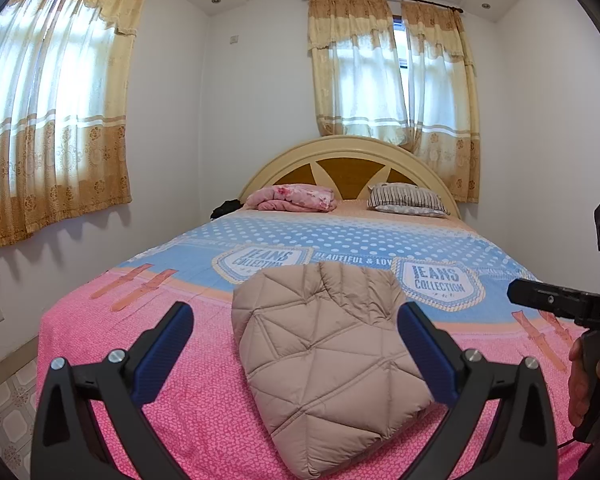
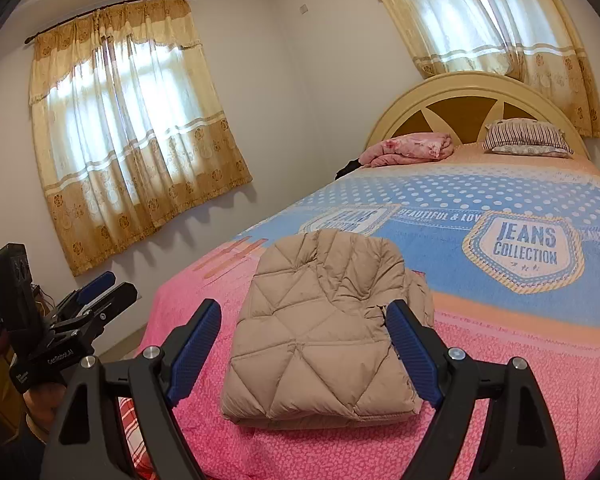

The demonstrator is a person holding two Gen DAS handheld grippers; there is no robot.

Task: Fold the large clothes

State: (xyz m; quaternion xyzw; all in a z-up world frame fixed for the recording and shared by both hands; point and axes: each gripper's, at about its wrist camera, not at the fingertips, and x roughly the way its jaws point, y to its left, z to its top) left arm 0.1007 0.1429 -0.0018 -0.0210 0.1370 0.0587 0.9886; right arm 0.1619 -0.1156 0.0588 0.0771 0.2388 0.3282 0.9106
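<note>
The bed (image 1: 284, 432) takes up most of the room, covered in a pink and blue "JEANS COLLECTION" spread, arched headboard (image 1: 350, 156) at the far end. The beige quilted jacket (image 1: 324, 352) sits folded into a chunky bundle on the pink part of the bed, near the foot edge, well apart from the striped pillow (image 1: 408, 200) and pink blanket (image 1: 294, 197) up by the headboard. Left gripper (image 1: 296, 354) has its blue-padded fingers spread wide on either side of the jacket, not touching it. Right gripper (image 2: 304, 348) is the same deal, fingers wide apart with nothing held, jacket sitting between them.
</note>
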